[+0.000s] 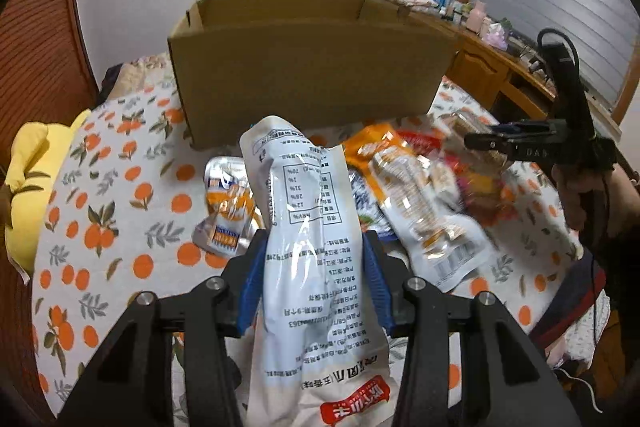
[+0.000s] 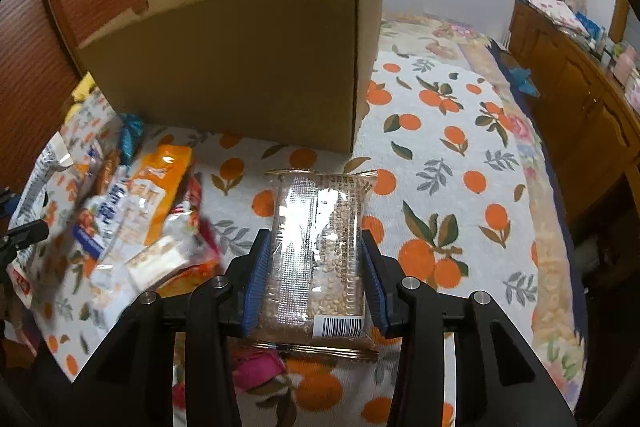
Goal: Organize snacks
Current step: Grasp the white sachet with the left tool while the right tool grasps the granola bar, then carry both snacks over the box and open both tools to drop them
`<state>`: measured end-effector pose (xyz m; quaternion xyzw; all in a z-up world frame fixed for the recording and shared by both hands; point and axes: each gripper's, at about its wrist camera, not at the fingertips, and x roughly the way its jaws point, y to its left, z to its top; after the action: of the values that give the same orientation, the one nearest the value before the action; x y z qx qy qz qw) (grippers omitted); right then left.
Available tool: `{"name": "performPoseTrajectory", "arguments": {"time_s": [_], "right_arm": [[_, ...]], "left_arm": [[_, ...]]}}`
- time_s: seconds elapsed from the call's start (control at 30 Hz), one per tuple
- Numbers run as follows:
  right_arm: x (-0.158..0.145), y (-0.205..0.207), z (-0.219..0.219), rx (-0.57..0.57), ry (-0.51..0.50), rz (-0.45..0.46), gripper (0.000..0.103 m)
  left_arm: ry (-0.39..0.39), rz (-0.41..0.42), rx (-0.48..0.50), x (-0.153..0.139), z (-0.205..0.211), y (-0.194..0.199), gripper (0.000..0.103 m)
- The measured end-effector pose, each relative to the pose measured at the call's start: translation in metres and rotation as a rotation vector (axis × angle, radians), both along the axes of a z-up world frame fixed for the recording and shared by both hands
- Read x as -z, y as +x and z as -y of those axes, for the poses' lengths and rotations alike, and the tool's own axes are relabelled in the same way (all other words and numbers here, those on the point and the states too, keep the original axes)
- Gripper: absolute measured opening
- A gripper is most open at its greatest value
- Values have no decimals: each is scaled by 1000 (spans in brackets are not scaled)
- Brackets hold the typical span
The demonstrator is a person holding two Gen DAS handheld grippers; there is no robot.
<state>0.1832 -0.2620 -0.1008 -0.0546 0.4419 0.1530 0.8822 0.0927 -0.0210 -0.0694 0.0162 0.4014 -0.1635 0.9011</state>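
The left gripper (image 1: 314,263) clamps a long white printed snack bag (image 1: 304,227); the right gripper (image 2: 314,267) clamps a clear rectangular grain-bar packet (image 2: 320,247) before the open brown cardboard box (image 2: 240,67).

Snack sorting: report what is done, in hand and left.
Done: nothing visibly packed; the cardboard box hides its inside from both views.
In hand: the left gripper clamps a white snack bag; the right gripper clamps a clear grain packet.
Left: a pile of snack packets lies on the orange-print sheet.
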Motion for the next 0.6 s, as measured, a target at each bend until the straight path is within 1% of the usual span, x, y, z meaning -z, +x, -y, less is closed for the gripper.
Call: {"name": "performPoseTrajectory", "arguments": {"time_s": [0.17, 0.33, 0.6], "right_arm": [[-17, -10, -1, -10, 24, 36, 43], [-40, -20, -4, -27, 37, 87, 43], [-61, -26, -17, -62, 40, 132, 43]], "left_arm": [[-6, 44, 20, -21, 5, 0, 46], [-7, 77, 34, -39, 10, 4, 46], [-4, 114, 44, -60, 14, 17, 46]]}}
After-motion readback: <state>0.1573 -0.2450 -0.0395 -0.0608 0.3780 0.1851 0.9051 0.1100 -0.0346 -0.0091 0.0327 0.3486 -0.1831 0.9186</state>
